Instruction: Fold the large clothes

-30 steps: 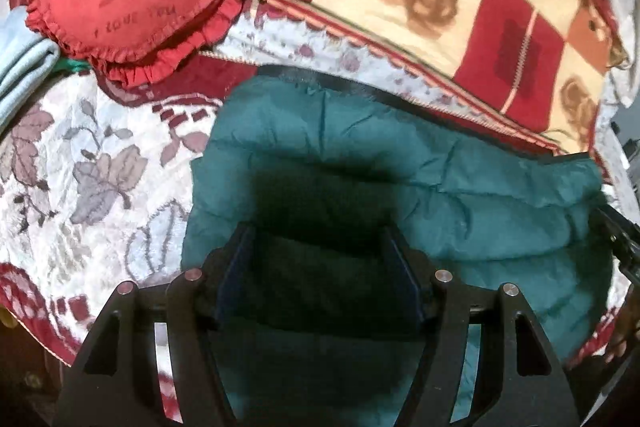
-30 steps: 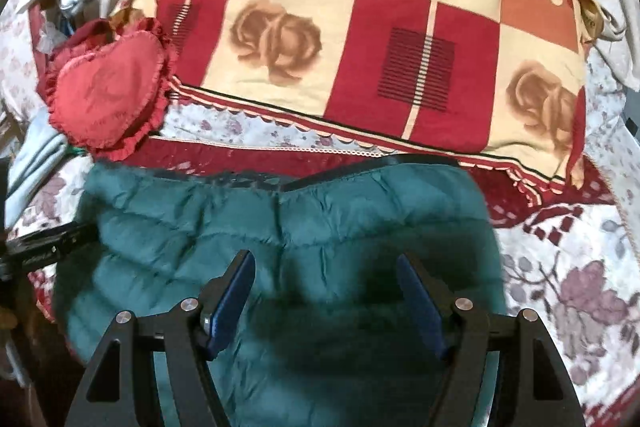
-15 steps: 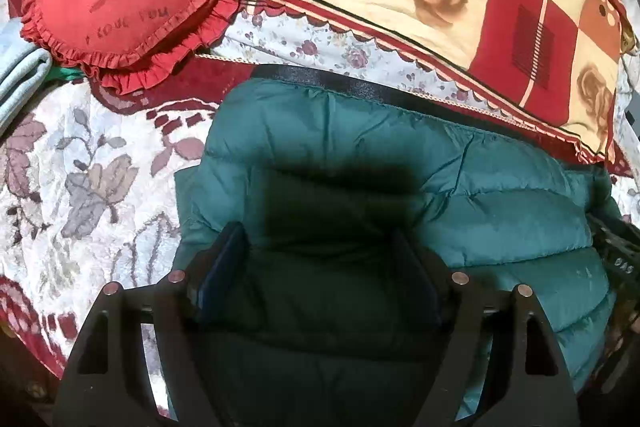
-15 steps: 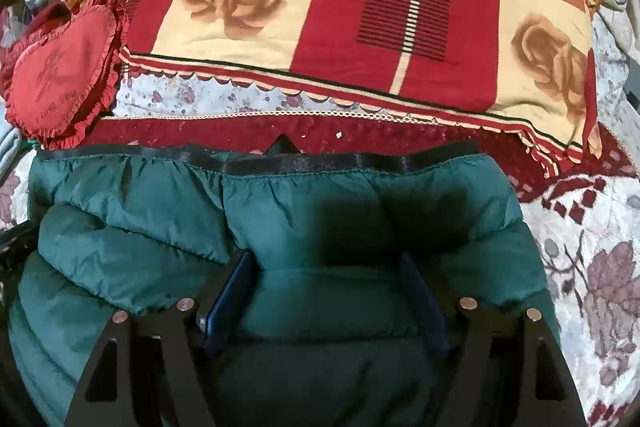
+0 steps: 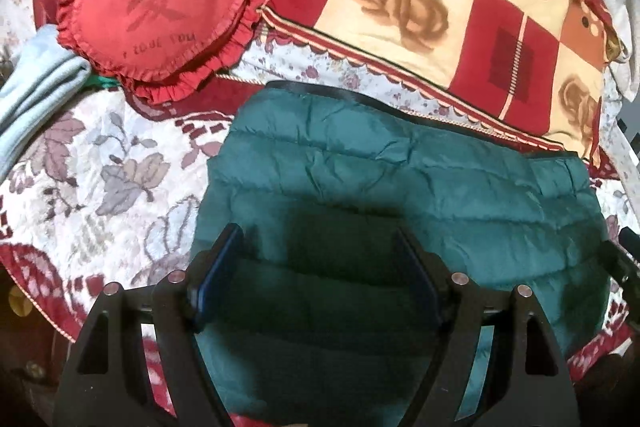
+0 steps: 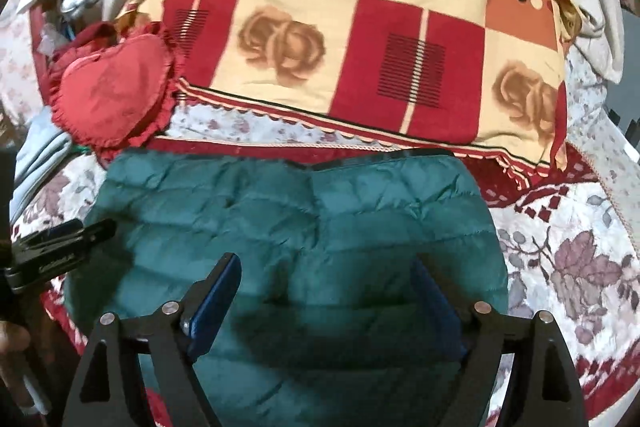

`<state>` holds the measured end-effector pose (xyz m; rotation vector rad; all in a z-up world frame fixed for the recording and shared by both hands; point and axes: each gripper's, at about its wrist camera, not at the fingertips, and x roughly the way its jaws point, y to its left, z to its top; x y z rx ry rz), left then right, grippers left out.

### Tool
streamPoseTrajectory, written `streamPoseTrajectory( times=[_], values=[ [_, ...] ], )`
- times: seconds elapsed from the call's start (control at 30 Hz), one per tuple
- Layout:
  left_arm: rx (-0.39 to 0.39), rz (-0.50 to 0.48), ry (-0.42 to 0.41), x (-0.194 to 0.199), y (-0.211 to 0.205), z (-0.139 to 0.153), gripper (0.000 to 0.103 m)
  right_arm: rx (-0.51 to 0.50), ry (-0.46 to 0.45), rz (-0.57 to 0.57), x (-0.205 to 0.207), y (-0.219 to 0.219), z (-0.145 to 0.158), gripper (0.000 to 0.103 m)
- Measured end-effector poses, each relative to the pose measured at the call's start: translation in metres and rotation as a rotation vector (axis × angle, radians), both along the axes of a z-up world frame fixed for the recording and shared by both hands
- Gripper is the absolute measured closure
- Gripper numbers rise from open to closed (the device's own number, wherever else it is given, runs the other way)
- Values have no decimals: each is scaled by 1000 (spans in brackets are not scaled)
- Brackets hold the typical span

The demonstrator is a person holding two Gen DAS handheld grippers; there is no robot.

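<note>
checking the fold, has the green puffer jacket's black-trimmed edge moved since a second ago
Cannot tell: the green puffer jacket shifts against the checked rose pillow in view, but the cameras moved too.

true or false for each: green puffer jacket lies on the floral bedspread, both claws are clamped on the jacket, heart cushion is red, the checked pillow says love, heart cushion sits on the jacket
1. The green puffer jacket lies on the floral bedspread. True.
2. Both claws are clamped on the jacket. False: the left claw and right claw stand open, gripping nothing.
3. The heart cushion is red. True.
4. The checked pillow says "love". True.
5. The heart cushion sits on the jacket. False: it lies beyond the jacket's far left corner, apart from it.
</note>
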<state>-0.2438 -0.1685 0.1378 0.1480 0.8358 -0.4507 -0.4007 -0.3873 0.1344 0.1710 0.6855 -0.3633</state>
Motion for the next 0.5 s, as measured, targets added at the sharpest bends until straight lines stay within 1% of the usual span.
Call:
streamPoseTrajectory(
  times=[0.1,0.2,0.37,0.5],
  values=[
    [-10,5,-36,-14,5,8,26,-16,-22,-9,-7,11,4,18],
    [-3,8,-71,-24,8,15,26,-12,-40,-21,-10,17,7,17],
    [-14,12,-91,-34,12,20,26,-21,-44,-32,-10,23,8,15],
    [-12,14,-96,-37,11,21,26,15,-33,-15,-8,23,5,15]
  ],
)
